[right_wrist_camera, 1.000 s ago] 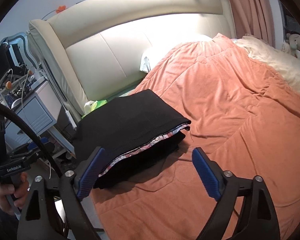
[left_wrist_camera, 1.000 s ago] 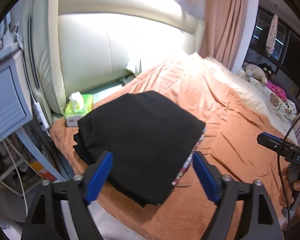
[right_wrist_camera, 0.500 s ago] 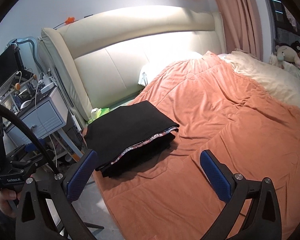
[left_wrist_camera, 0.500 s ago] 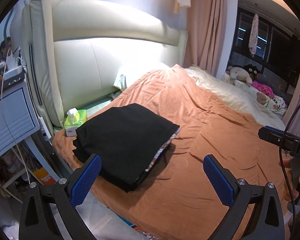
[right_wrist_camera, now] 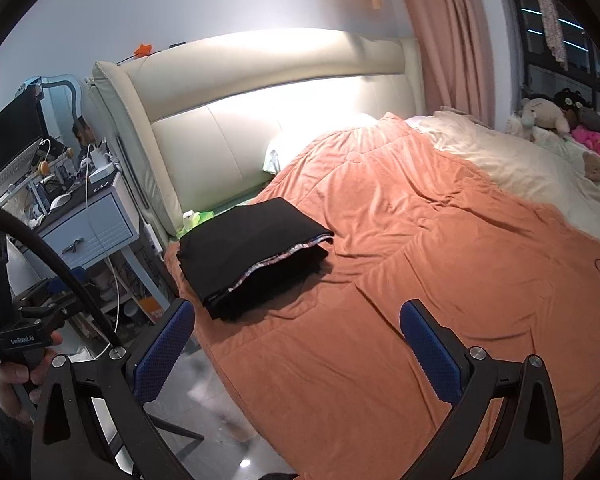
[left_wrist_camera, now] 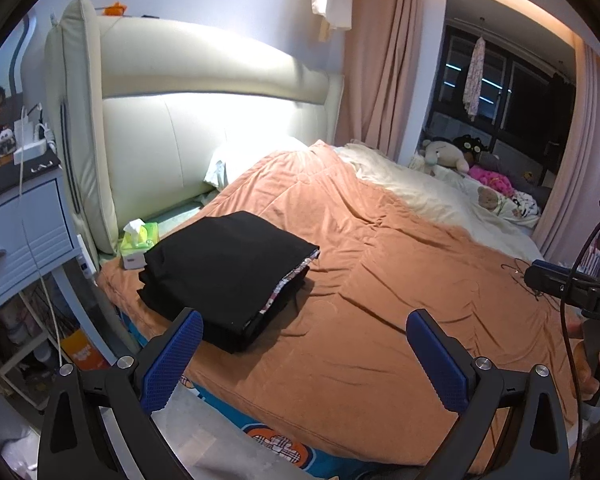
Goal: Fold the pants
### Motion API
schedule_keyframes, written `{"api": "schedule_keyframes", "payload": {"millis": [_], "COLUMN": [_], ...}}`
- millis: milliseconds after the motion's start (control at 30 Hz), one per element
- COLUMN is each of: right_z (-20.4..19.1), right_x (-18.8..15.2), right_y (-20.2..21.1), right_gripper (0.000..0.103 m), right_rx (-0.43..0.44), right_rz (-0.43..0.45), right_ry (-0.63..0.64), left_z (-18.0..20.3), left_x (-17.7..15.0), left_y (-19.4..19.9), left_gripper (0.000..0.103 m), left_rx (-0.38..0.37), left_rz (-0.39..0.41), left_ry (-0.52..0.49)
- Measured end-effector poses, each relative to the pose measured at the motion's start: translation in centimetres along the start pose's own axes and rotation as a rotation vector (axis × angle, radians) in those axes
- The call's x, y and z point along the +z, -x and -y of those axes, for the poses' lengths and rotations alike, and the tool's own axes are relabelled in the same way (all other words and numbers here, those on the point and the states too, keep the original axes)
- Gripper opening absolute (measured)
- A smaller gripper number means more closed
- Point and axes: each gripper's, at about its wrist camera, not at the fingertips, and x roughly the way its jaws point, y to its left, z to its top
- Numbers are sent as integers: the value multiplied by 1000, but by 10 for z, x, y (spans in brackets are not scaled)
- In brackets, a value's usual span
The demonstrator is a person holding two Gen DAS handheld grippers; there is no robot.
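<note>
Left wrist view: the left gripper has drawn back from the folded black pants, which now lie well ahead near the bed's corner, so the folding looks finished; its jaws gape wide and empty. Right wrist view: the right gripper has likewise retreated, spread wide, holding nothing
</note>
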Motion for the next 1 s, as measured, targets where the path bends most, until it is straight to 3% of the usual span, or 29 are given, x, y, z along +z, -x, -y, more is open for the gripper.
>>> {"api": "schedule_keyframes", "payload": {"millis": [333,1000], "right_z": [-29,-93], "right_x": [-36,-139], "right_y": [77,184], "right_gripper": [103,103], "right_rx": [-87,-198], "right_rz": [14,82], "right_ry": [-78,-18], "left_z": [9,35], "left_x": [-37,-114], "left_y": [63,161], "left_gripper": [103,103], "left_rx": [-32,-27], "left_rz": [42,109], "left_ry": [-40,-121]}}
